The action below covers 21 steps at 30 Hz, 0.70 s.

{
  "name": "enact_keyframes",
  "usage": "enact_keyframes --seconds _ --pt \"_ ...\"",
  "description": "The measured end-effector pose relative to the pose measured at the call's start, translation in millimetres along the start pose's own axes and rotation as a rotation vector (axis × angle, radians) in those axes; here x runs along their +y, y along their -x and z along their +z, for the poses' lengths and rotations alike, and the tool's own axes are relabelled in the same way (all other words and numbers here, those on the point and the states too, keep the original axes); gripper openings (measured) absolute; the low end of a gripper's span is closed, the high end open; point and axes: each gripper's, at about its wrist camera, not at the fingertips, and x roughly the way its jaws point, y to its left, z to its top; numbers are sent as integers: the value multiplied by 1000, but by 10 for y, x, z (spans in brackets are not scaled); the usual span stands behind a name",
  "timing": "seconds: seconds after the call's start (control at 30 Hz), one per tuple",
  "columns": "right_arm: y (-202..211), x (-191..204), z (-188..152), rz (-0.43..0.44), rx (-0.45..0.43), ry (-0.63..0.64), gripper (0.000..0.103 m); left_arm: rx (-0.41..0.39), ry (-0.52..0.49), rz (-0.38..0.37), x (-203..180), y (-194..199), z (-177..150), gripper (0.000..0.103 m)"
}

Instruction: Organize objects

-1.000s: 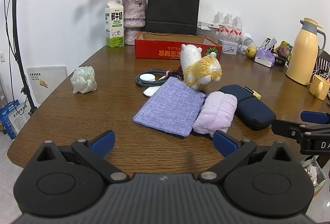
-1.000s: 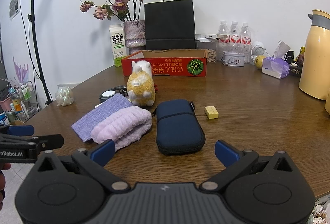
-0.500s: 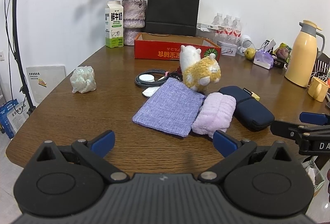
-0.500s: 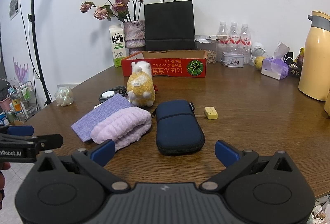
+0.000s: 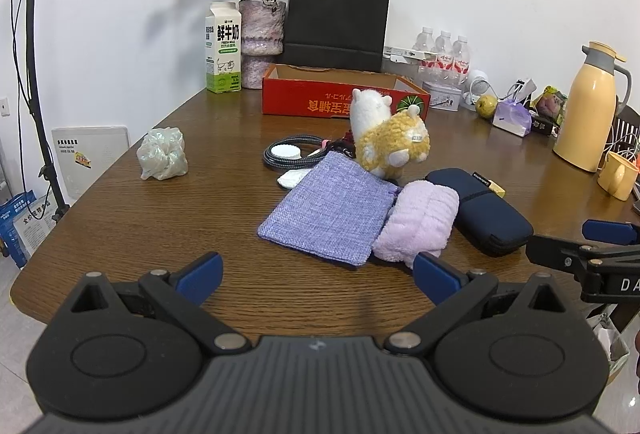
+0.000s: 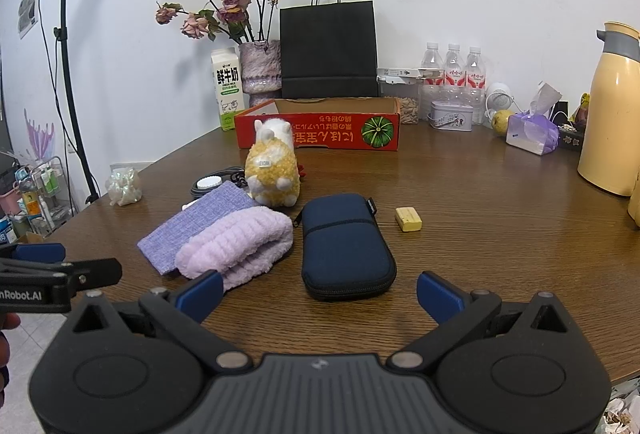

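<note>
Bright even indoor light, soft shadows, sharp focus, fisheye-curved edges, dark corners

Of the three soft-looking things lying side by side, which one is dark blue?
The zippered pouch, rightmost of the three. The fluffy rolled towel beside it is pale lilac, and the flat woven bag is purple.

yellow thermos (image 6: 614, 106) cut by right edge, white pad (image 5: 291, 178) half under purple pouch (image 5: 330, 212)
</note>
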Motion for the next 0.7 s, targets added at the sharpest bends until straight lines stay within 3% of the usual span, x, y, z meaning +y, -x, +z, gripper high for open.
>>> enact_keyframes --seconds 0.7 --pt "-7 -15 -3 -15 -1 9 103 3 8 7 12 -24 -5 103"
